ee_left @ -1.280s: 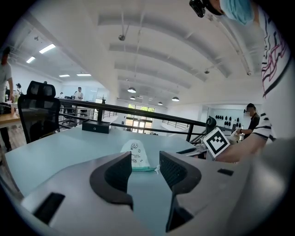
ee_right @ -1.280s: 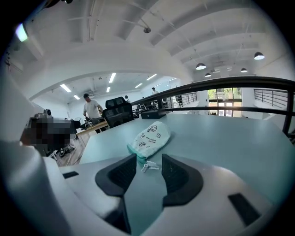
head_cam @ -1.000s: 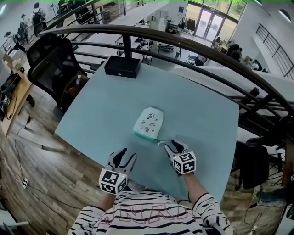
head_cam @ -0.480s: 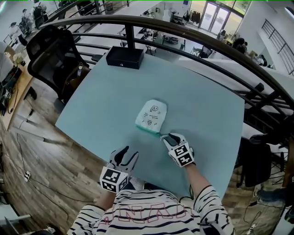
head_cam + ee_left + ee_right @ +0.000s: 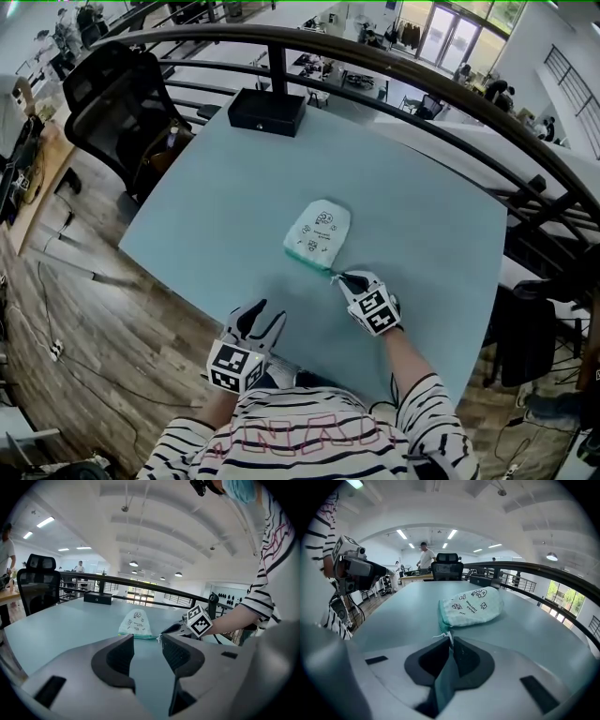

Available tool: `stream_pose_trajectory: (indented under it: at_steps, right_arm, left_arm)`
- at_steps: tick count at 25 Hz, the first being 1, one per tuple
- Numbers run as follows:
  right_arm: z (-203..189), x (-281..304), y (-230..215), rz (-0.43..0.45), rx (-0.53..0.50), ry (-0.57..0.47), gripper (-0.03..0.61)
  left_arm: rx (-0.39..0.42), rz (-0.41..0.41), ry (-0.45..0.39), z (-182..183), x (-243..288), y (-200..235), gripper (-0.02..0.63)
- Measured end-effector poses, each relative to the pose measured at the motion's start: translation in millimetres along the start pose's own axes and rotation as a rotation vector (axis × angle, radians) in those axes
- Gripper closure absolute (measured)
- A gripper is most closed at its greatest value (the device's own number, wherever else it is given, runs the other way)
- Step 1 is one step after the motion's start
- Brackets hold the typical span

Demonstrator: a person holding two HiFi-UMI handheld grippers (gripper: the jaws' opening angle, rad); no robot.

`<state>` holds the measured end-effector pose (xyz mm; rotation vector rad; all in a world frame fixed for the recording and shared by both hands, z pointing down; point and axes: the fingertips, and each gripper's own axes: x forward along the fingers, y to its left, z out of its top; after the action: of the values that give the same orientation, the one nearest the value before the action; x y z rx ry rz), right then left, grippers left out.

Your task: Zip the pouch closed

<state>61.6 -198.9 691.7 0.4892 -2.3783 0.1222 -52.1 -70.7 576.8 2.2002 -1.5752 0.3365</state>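
A white pouch [image 5: 319, 234] with small black drawings and a teal zipper edge lies flat in the middle of the pale blue table [image 5: 225, 197]. The pouch [image 5: 471, 605] has its zipper end turned toward me, with a thin white pull cord [image 5: 444, 634] sticking out. My right gripper [image 5: 339, 277] is at the pouch's near right corner. Its jaws have just been closing and now pinch the pull cord between their tips [image 5: 450, 639]. My left gripper [image 5: 255, 314] hovers open near the table's front edge, short of the pouch [image 5: 135, 623], with nothing between its fingers [image 5: 147, 641].
A black box [image 5: 267, 111] sits at the table's far edge. A dark curved railing [image 5: 422, 89] runs behind the table. A black office chair [image 5: 112, 103] stands to the left. Bare tabletop surrounds the pouch.
My right gripper has moved forward to the pouch's near corner, rolled, and closed its jaws on the pull cord. The left gripper has barely moved.
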Motion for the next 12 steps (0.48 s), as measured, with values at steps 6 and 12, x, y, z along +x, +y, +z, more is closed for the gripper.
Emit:
stream_pose_trajectory:
  at_steps: [6,12]
  right_arm:
    - [21,-2,24,0.045,0.121,-0.053,0.543]
    - [45,-4,43,0.049,0.241,-0.120,0.546]
  left_arm:
    - [0.016,-0.008,0.013,-1,1,15,0.445]
    - [0.048,-0.053,0.033,1,13,25,0.445]
